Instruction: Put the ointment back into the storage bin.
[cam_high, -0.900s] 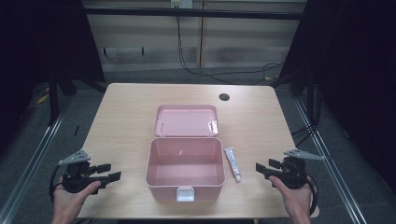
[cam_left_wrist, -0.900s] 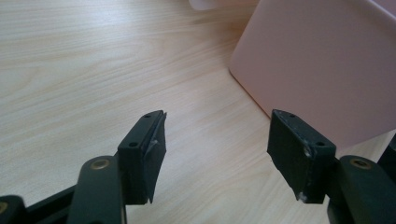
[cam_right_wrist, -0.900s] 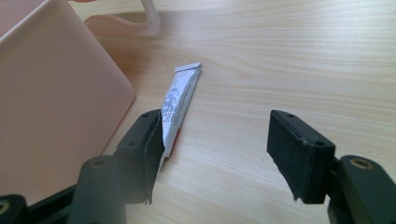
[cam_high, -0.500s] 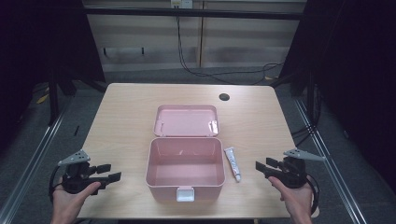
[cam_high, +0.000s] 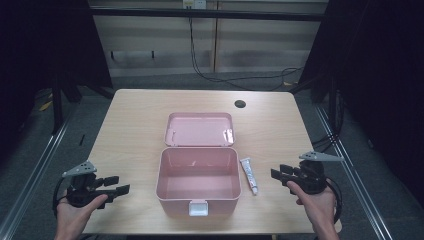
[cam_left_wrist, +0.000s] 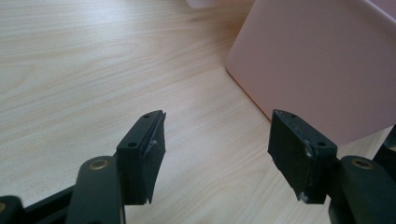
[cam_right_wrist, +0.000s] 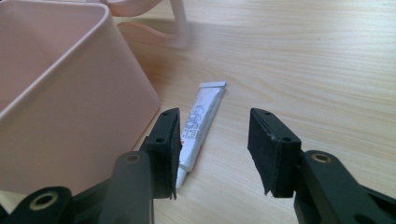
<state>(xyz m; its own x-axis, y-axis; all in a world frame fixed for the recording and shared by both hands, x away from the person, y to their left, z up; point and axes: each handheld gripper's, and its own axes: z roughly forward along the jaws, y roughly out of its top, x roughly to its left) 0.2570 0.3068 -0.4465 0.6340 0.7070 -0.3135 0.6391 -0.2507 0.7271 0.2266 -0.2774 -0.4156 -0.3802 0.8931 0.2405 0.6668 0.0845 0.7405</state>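
Left gripper (cam_high: 114, 186): held in the left hand (cam_high: 75, 210) low at the near left, jaws spread wide, nothing between them, pointing right. Right gripper (cam_high: 278, 172): held in the right hand (cam_high: 312, 202) at the near right, jaws parted, empty, pointing left. Both forearms enter from below.

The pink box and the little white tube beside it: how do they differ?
The pink box is large, deep and open-topped, its lid lying flat behind it; the white tube is slim, printed and capped. The box stands on its base; the tube lies flat, beside the box's right wall. Both rest on the wooden table, ungripped.
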